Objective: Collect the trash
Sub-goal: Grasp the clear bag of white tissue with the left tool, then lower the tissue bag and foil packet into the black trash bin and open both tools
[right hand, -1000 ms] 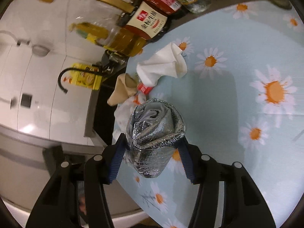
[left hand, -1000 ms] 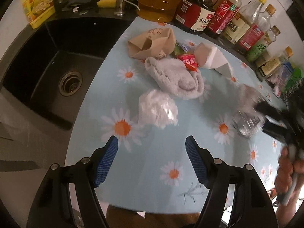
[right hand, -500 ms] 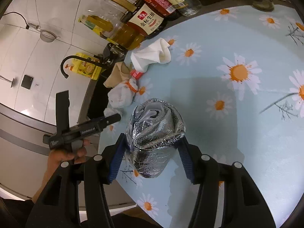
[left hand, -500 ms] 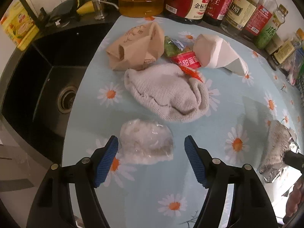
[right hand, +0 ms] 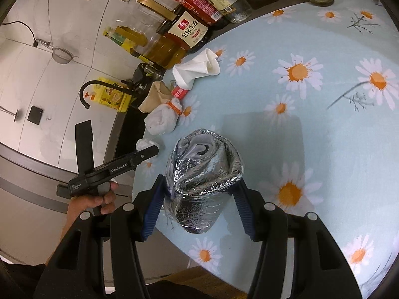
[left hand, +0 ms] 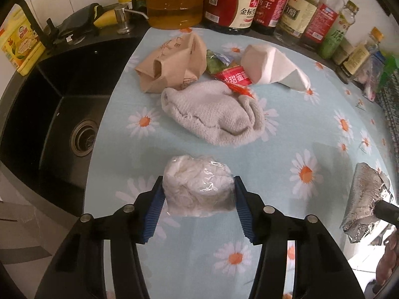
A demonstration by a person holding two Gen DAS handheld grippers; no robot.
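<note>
My left gripper point(left hand: 198, 194) is shut on a crumpled white plastic wad point(left hand: 198, 189) on the daisy tablecloth point(left hand: 286, 134). My right gripper point(right hand: 199, 194) is shut on a rolled silver foil bag point(right hand: 202, 174), which also shows at the right edge of the left wrist view point(left hand: 364, 199). Other trash lies beyond: a grey knit cloth point(left hand: 212, 112), a brown paper bag point(left hand: 172, 64), a red snack wrapper point(left hand: 234, 77), a green wrapper point(left hand: 215, 62) and a white paper napkin point(left hand: 271, 67).
A black sink point(left hand: 54, 114) lies left of the tablecloth. Oil and sauce bottles point(left hand: 232, 0) line the back wall. A yellow detergent bottle point(left hand: 17, 44) stands at the sink's far left. The counter's front edge runs just below the grippers.
My left gripper moved forward over the white plastic wad and closed on it. My right gripper kept holding the foil bag and shifted over the tablecloth.
</note>
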